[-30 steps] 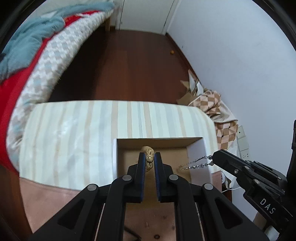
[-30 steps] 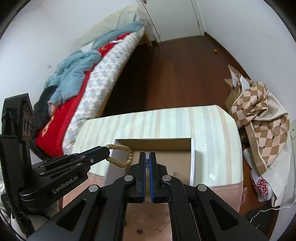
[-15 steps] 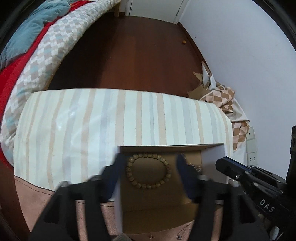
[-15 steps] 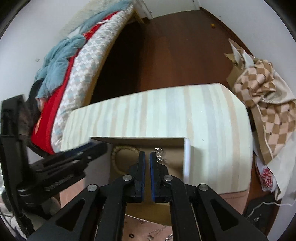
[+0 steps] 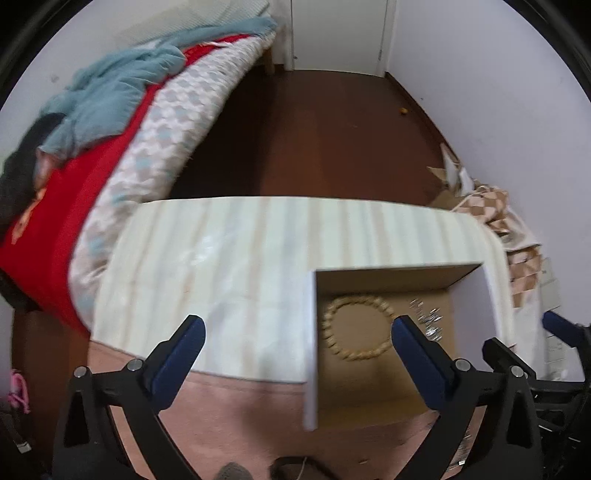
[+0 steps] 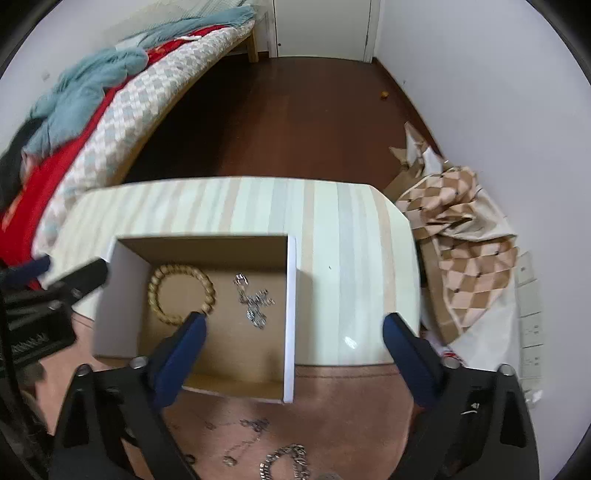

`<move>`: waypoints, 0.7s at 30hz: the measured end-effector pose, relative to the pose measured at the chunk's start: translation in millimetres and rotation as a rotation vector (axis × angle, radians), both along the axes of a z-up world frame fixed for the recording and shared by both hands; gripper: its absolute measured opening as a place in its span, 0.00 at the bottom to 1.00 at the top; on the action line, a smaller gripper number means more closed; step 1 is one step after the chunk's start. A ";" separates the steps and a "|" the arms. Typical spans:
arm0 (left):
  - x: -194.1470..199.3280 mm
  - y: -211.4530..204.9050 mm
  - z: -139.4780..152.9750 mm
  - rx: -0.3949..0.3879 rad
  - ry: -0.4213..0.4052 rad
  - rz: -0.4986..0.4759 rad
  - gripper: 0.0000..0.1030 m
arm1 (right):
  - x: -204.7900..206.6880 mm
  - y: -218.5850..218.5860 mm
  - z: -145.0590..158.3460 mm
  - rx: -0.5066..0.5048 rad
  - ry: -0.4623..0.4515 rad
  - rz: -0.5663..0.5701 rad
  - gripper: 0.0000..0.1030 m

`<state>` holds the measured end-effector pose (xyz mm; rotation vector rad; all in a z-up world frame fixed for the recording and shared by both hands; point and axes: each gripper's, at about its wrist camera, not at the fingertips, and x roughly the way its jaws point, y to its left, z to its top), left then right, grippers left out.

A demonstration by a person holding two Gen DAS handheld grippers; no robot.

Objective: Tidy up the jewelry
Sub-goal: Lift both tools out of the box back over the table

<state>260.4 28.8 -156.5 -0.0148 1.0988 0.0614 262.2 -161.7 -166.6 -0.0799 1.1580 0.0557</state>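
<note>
A tangle is risked if the loose chains (image 6: 284, 458) on the pink surface at 6 o'clock are dragged by a careless pinch. The bead bracelet (image 6: 181, 293) and silver necklace (image 6: 255, 301) are seen lying apart inside the box (image 6: 290, 314). The right gripper (image 6: 291, 328) and left gripper (image 5: 295, 332) are held above, both spread wide and empty.

A bed with a red sheet (image 5: 44, 218), a checkered white-and-grey quilt (image 6: 125, 118) and a crumpled teal blanket (image 5: 110, 92) lines the left wall. Dark brown wooden flooring (image 6: 288, 122) runs to a white door (image 6: 321, 26). Tan checkered fabric (image 6: 461, 236) lies heaped by the right wall.
</note>
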 end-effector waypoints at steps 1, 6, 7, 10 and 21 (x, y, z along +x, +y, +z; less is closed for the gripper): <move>-6.4 1.5 -2.0 0.012 0.001 0.008 1.00 | -3.8 0.8 -3.1 -0.009 0.004 -0.002 0.96; -31.2 7.4 -5.8 0.040 -0.006 0.030 1.00 | -26.1 4.1 -8.7 -0.023 -0.003 -0.014 0.97; -36.3 7.7 -5.0 0.041 -0.009 0.032 1.00 | -29.6 4.3 -7.3 -0.020 -0.006 -0.017 0.97; -49.4 7.1 1.6 0.035 -0.023 0.037 1.00 | -40.7 3.2 2.5 -0.022 -0.027 -0.025 0.97; -110.0 1.7 63.5 0.053 -0.173 0.042 1.00 | -100.8 -1.5 76.8 -0.038 -0.186 -0.054 0.97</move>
